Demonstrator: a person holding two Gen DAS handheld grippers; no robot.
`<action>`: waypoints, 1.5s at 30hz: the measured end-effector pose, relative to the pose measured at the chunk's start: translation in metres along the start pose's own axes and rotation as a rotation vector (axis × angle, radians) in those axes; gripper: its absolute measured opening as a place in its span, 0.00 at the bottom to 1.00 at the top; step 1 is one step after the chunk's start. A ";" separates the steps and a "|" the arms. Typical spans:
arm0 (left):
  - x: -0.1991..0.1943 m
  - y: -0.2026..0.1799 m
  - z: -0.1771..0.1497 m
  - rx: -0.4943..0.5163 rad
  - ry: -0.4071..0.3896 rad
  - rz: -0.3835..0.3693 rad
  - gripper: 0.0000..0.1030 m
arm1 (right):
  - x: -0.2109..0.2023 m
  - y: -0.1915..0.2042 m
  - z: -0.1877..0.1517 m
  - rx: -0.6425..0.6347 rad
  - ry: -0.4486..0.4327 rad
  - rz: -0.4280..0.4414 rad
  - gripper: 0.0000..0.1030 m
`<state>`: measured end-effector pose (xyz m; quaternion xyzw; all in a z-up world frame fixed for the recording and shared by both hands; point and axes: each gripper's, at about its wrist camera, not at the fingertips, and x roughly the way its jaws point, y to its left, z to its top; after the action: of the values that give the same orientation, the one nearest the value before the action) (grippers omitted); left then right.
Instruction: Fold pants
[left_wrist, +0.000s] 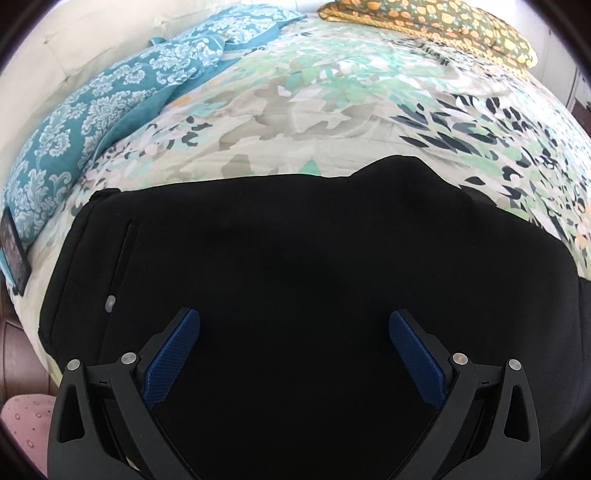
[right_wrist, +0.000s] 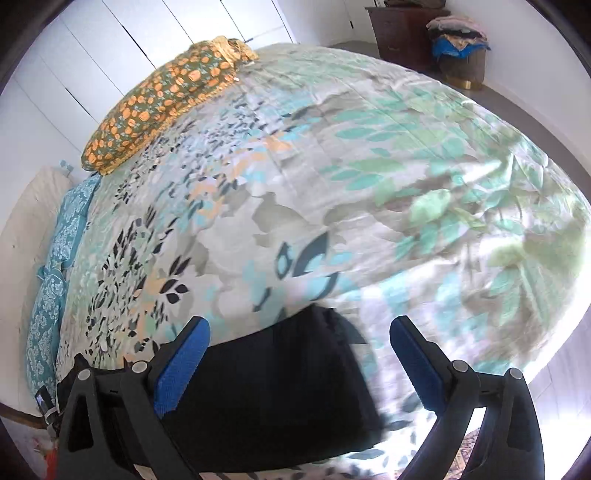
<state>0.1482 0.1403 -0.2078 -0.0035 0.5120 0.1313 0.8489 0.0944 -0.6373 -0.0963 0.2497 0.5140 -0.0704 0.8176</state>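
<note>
Pants (left_wrist: 295, 266), black and already doubled into a broad flat panel, lay near the edge of a bed (left_wrist: 332, 122) under a leaf-print cover. Both tools stood wide apart and empty: the left gripper (left_wrist: 294, 326) hung over the middle of the cloth, the right gripper (right_wrist: 300, 334) over its outer end, that view blurred. Risk as judged: a pinch catching only the top layer would drag the stack askew, and slack cloth near the bed's edge could slide off. Counted: one pair of pants, two grippers, one teal patterned pillow (left_wrist: 92, 122), one orange-flowered pillow (left_wrist: 443, 26).
</note>
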 end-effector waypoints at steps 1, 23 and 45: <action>0.000 -0.001 0.000 0.003 -0.005 0.004 1.00 | 0.009 -0.012 0.000 0.027 0.056 0.033 0.93; 0.003 0.000 -0.003 -0.015 -0.055 -0.003 1.00 | 0.075 -0.021 -0.027 -0.017 0.346 0.128 0.16; -0.011 0.011 0.005 -0.066 0.001 -0.077 0.99 | 0.142 0.287 -0.162 0.079 0.405 0.945 0.14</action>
<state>0.1452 0.1494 -0.1941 -0.0512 0.5074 0.1151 0.8525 0.1368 -0.2907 -0.1804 0.4940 0.4899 0.3372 0.6342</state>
